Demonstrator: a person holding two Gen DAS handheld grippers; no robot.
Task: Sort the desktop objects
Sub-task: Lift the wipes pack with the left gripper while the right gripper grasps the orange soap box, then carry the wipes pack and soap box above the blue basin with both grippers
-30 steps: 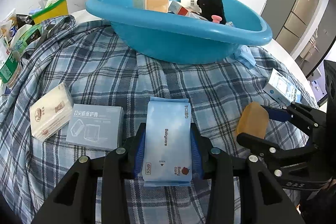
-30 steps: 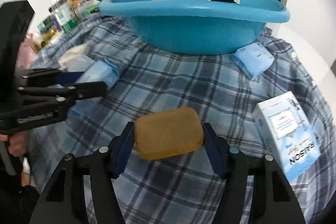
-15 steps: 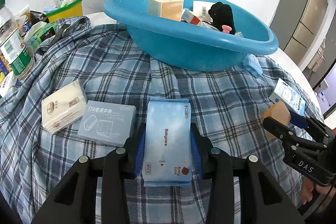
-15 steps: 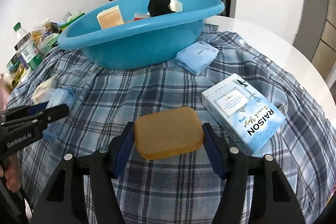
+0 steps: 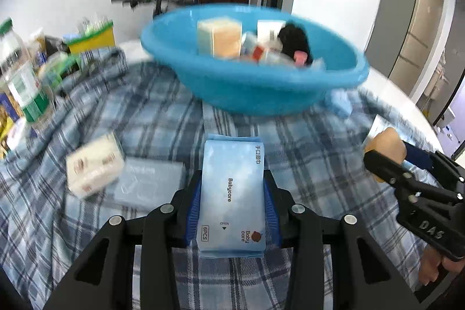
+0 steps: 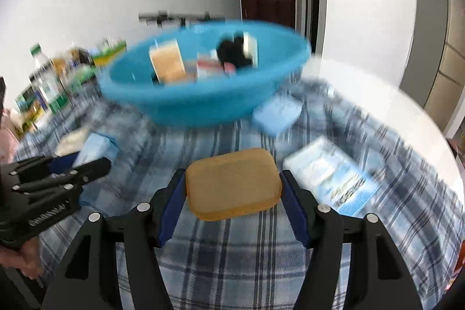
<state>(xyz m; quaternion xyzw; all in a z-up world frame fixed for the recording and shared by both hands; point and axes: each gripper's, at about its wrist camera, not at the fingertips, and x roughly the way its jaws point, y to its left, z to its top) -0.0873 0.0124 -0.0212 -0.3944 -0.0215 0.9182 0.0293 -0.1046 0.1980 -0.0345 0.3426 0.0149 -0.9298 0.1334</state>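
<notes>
My left gripper (image 5: 232, 188) is shut on a light blue Babycare wipes pack (image 5: 232, 193), held above the plaid cloth. My right gripper (image 6: 234, 182) is shut on a tan soap bar (image 6: 234, 186). It also shows in the left wrist view (image 5: 386, 156) at the right, with the soap bar (image 5: 385, 143) in it. The left gripper shows in the right wrist view (image 6: 84, 164) at the left. A blue basin (image 5: 250, 89) with several boxes and a black plush toy (image 5: 293, 41) stands ahead; it also shows in the right wrist view (image 6: 197, 100).
On the plaid cloth (image 5: 145, 121) lie a cream tissue pack (image 5: 93, 164), a grey flat box (image 5: 145, 182), a small blue pack (image 6: 276, 114) by the basin and a white and blue box (image 6: 334, 179). Bottles and snack packs (image 5: 23, 86) crowd the left edge.
Both grippers have risen with their loads, so I look more down into the basin. The view is blurred by motion.
</notes>
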